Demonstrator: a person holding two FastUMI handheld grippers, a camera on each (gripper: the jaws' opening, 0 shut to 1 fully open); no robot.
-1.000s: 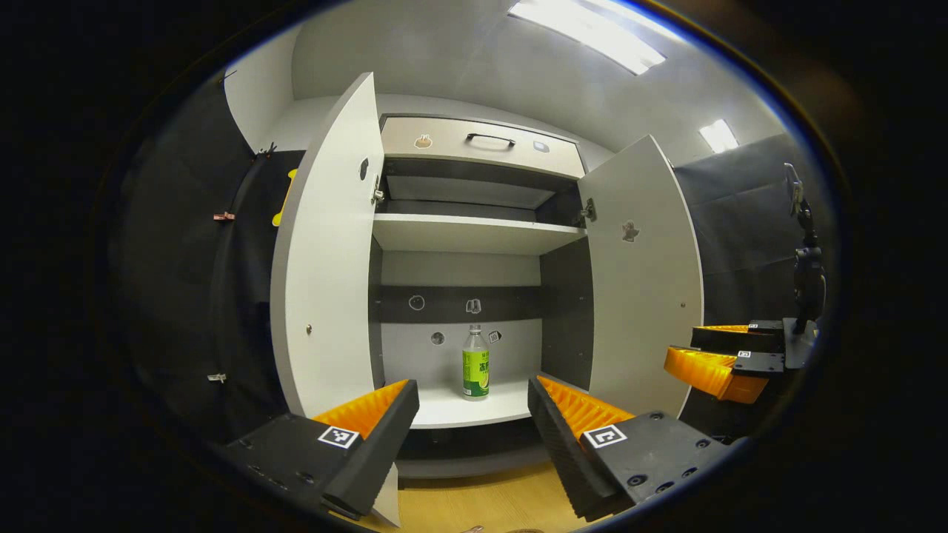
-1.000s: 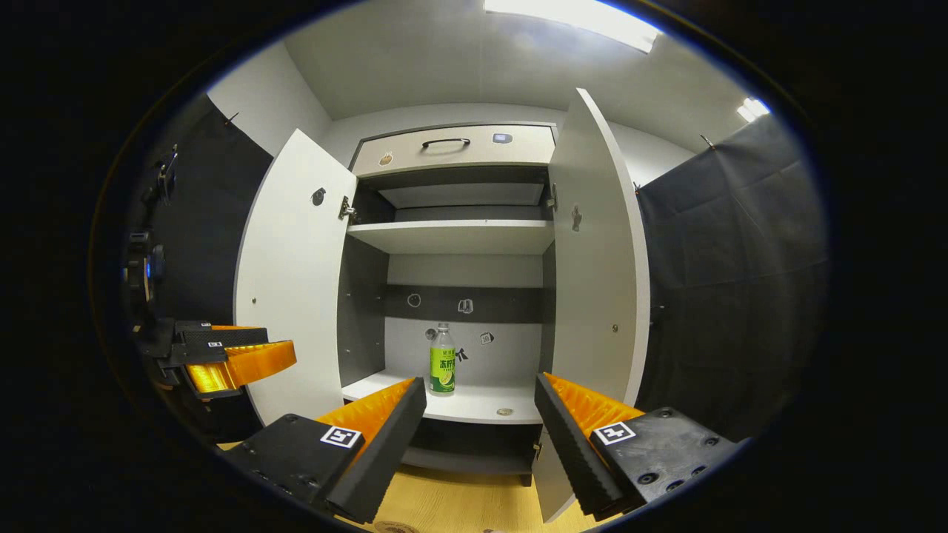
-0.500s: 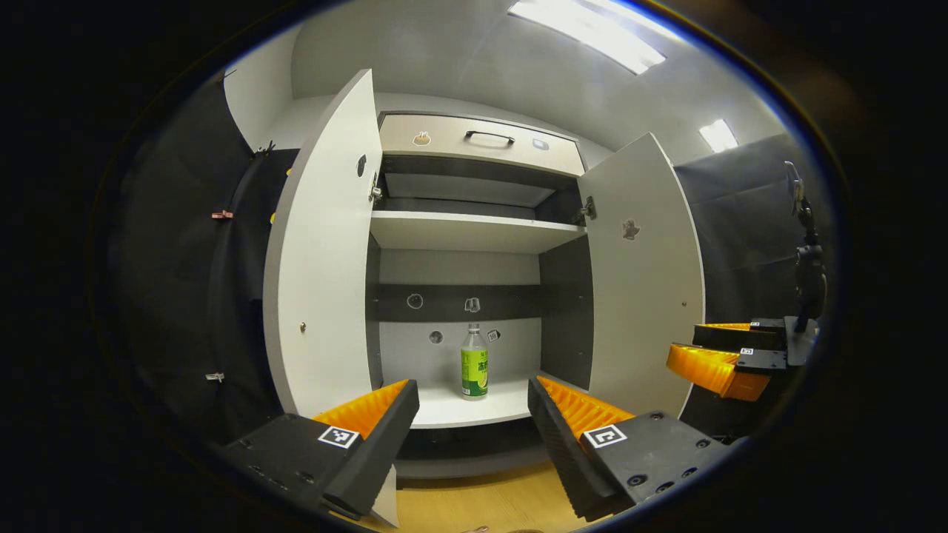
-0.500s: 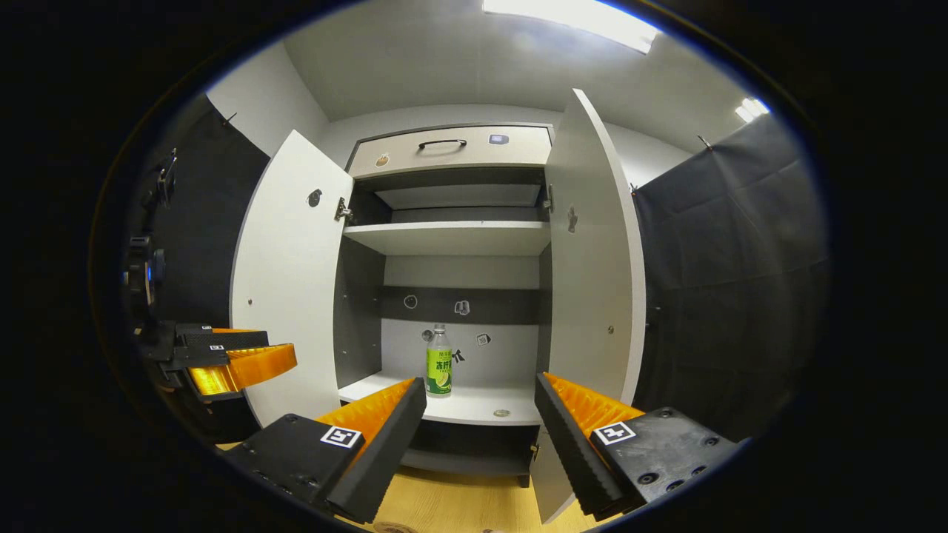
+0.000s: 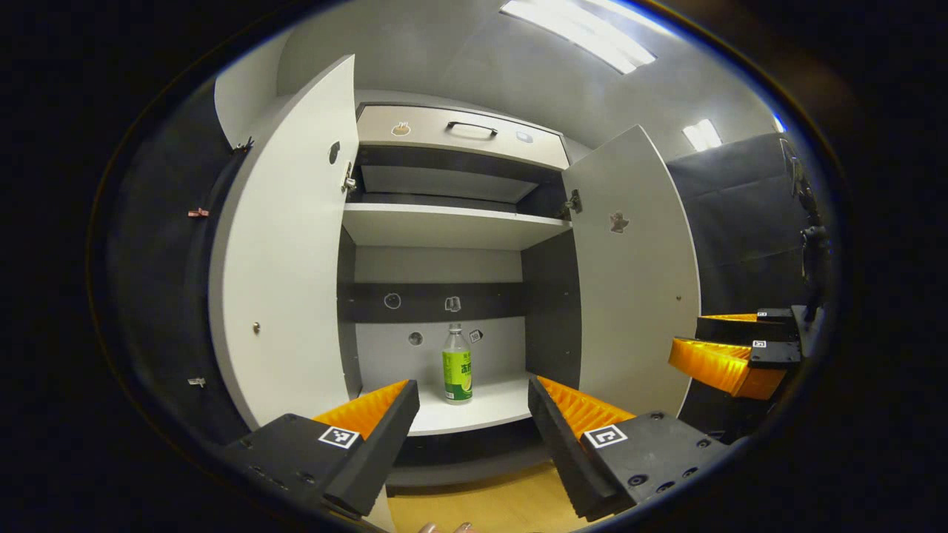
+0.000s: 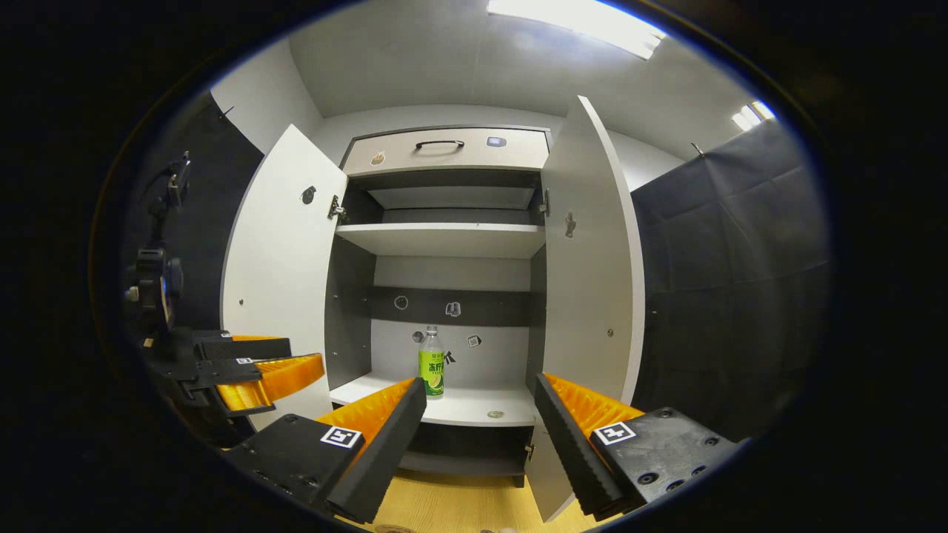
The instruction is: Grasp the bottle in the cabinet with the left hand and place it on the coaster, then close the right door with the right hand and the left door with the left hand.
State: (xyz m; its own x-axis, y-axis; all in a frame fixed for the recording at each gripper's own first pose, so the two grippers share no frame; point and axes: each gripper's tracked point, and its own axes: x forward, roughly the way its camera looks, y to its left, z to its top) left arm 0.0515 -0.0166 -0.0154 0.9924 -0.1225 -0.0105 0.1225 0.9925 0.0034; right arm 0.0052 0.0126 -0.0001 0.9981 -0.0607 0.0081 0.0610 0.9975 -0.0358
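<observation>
- White board, dark interior: in the left gripper view the cabinet [image 5: 452,244] stands with both doors swung wide, left door [image 5: 285,252] and right door [image 5: 637,274].
- The bottle [image 5: 457,364], clear with a green label, stands upright on the lower shelf [image 5: 489,411], towards the back, nothing touching it.
- The left gripper [image 5: 474,426] points at the opening, fingers spread wide with nothing between them; the bottle sits well beyond the fingertips, framed in the gap.
- The right gripper [image 5: 729,352] shows at the right edge of this view, beside the right door, apart from it.
- Light wood floor [image 5: 489,503] below the cabinet front. I cannot make out a coaster here.
- Right gripper view: same cabinet [image 6: 444,244] seen more from the right, left door [image 6: 285,274] and right door [image 6: 592,259] both open.
- Bottle [image 6: 431,363] upright on the lower shelf [image 6: 459,403]; a small round thing [image 6: 495,414] lies on the shelf near its front edge, too small to identify.
- Right gripper [image 6: 480,429] holds its fingers wide apart, empty, near the right door's lower edge but not touching it.
- Left gripper [image 6: 259,366] shows at the left, in front of the left door, clear of the cabinet; whether it is spread or closed I cannot tell from this angle.
- Progress, as I judge it: nothing completed. Bottle ungrasped, both doors unclosed. The left-hand reach towards the bottle looks to be the step in hand; placing and both closings remain.
</observation>
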